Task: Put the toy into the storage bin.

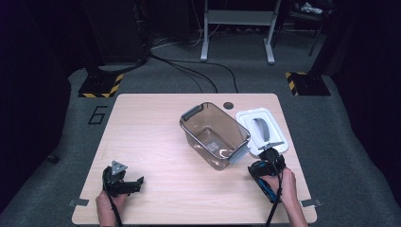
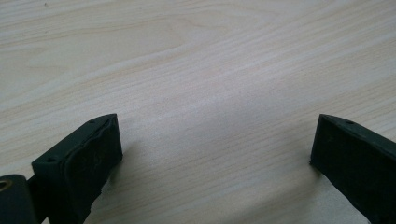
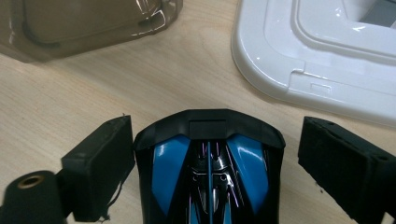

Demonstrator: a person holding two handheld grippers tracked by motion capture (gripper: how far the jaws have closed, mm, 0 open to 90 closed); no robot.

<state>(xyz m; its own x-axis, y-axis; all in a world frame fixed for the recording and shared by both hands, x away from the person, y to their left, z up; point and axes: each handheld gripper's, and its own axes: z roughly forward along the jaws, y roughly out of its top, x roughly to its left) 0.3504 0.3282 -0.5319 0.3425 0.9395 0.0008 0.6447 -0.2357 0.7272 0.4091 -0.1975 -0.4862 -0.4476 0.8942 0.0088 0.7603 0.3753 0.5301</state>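
A blue and black toy car [image 3: 210, 168] lies on the wooden table [image 1: 156, 142], nose toward the white lid [image 3: 322, 60]. My right gripper [image 3: 215, 154] straddles the car's front. Its left pad [image 3: 100, 161] sits against the car's side, while a small gap separates the right pad [image 3: 341, 161] from it. From above, the right gripper [image 1: 265, 163] is at the table's right front and the car [image 1: 268, 190] runs back beside the person's hand. My left gripper [image 1: 135, 183] rests at the left front, open over bare wood [image 2: 215, 140].
A clear tinted plastic box [image 1: 215, 135] with grey latches stands empty at the table's middle right. Its white lid [image 1: 261, 128] with a grey handle lies flat just right of it, close ahead of the right gripper. A dark round hole [image 1: 229, 105] marks the far edge.
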